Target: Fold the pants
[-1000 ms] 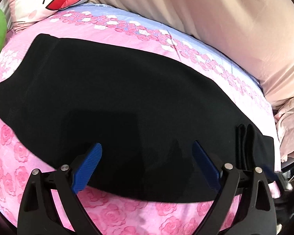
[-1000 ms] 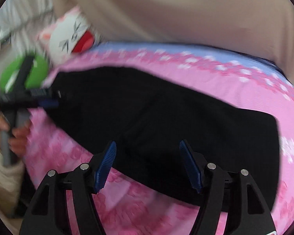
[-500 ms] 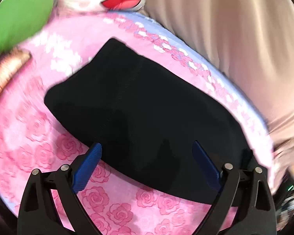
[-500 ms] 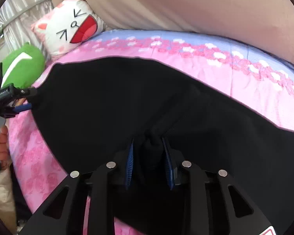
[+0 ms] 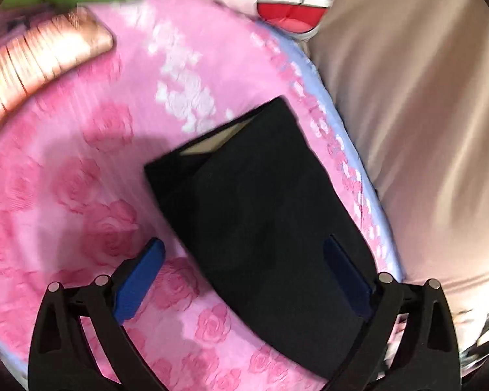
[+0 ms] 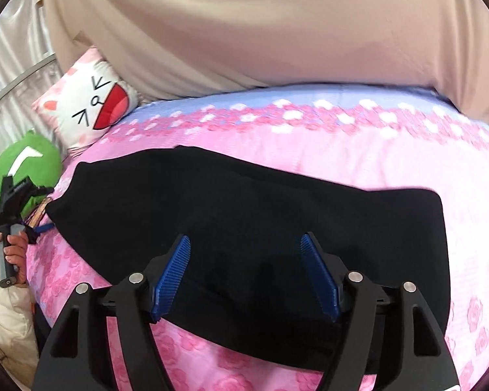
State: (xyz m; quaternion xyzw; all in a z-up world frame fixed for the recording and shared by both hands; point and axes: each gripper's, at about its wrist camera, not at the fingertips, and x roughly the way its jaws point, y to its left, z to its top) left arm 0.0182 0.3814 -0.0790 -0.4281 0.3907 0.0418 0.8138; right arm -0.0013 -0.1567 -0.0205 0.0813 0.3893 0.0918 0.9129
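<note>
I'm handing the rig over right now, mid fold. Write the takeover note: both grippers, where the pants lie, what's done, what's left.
Left gripper: open, empty, over the near edge of the black pants, toward their left end.
Right gripper: jaws opening, nothing pinched; pants lie beneath them.
Pants: flat on the pink floral bedspread, one long strip running left to right, apparently folded lengthwise. A light inner lining shows at the open end in the left wrist view.
Nearby: cat-face pillow and green plush at the bed's left end.
Left: fold the strip across its length into a compact stack.
</note>
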